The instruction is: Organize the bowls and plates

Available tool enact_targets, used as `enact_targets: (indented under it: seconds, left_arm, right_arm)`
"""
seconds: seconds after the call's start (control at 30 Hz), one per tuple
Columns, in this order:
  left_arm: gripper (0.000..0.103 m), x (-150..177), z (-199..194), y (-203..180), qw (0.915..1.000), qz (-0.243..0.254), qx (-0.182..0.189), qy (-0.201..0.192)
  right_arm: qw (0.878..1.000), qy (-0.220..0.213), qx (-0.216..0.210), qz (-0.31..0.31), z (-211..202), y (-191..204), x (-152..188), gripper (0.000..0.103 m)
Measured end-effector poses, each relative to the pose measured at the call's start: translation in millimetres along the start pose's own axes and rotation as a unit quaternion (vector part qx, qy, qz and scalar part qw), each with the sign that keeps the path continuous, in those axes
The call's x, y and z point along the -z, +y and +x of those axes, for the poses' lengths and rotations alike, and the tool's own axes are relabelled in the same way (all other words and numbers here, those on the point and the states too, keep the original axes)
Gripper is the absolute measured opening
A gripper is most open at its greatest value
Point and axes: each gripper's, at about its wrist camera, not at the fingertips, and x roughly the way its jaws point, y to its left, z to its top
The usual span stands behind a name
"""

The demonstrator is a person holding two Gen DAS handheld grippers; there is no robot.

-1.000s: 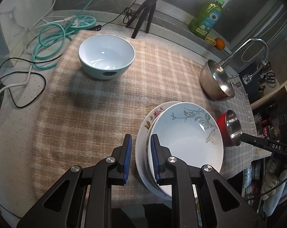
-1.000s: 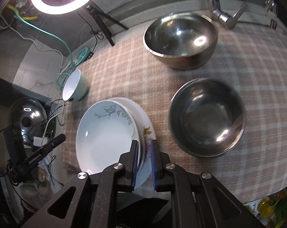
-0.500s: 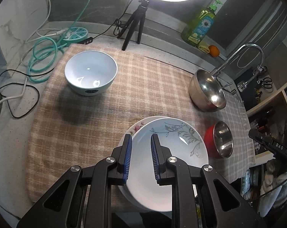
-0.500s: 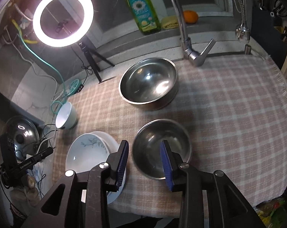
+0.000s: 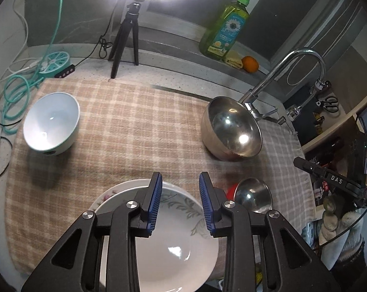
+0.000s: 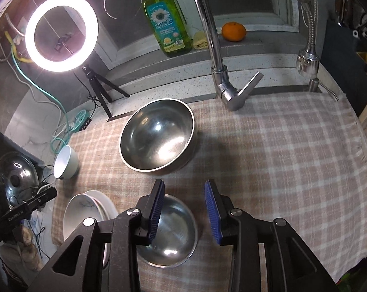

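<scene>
Two white floral plates [image 5: 169, 241] lie stacked on the checked cloth, the leaf-patterned one on top; they also show in the right wrist view [image 6: 83, 219]. My left gripper [image 5: 180, 203] is open and empty above the stack. A light blue bowl [image 5: 51, 124] stands at the left, also seen in the right wrist view [image 6: 65, 161]. A large steel bowl [image 5: 232, 131] [image 6: 158, 138] stands near the tap. A small steel bowl [image 6: 173, 233] [image 5: 252, 198] lies beside the plates. My right gripper [image 6: 184, 209] is open and empty above the small bowl.
A tap [image 6: 222, 82] rises at the cloth's back edge. A ring light on a tripod [image 6: 62, 31], a green soap bottle [image 6: 167, 19] and an orange [image 6: 233, 31] stand behind. Cables and a power strip [image 5: 54, 65] lie at the left. The cloth [image 6: 292, 160] hangs over the front edge.
Both grippers let go of the plates, opened and lifted back. The plate stack stays on the cloth.
</scene>
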Motion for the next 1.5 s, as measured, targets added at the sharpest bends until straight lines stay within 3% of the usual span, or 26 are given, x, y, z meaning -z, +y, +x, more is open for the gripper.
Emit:
enact_targets:
  seconds: [0.37, 0.83, 0.97, 1.07, 1.3, 1.5]
  left_arm:
    - [0.03, -40, 79, -33, 0.9986, -0.015, 0.003, 0.05]
    - [0.031, -57, 132, -40, 0.9955, -0.028, -0.017, 0.089]
    - [0.031, -57, 138, -40, 0.995, -0.03, -0.014, 0.094]
    - [0.028, -58, 140, -40, 0.995, -0.031, -0.005, 0.094]
    - [0.027, -56, 138, -49, 0.9954, -0.017, -0.004, 0.094]
    - [0.027, -56, 119, -39, 0.9965, -0.017, -0.012, 0.081]
  right_arm:
    - [0.998, 0.045, -0.041, -0.002, 56, -14, -40, 0.031]
    - [0.991, 0.104, -0.079, 0.043, 113, -36, -61, 0.031]
    - [0.989, 0.114, -0.084, 0.047, 122, -36, -61, 0.031]
    - [0.987, 0.122, -0.096, 0.048, 126, -34, -61, 0.02]
    - [0.988, 0.126, -0.081, 0.032, 126, -21, -67, 0.019]
    - [0.985, 0.14, -0.095, 0.027, 128, -8, -64, 0.019]
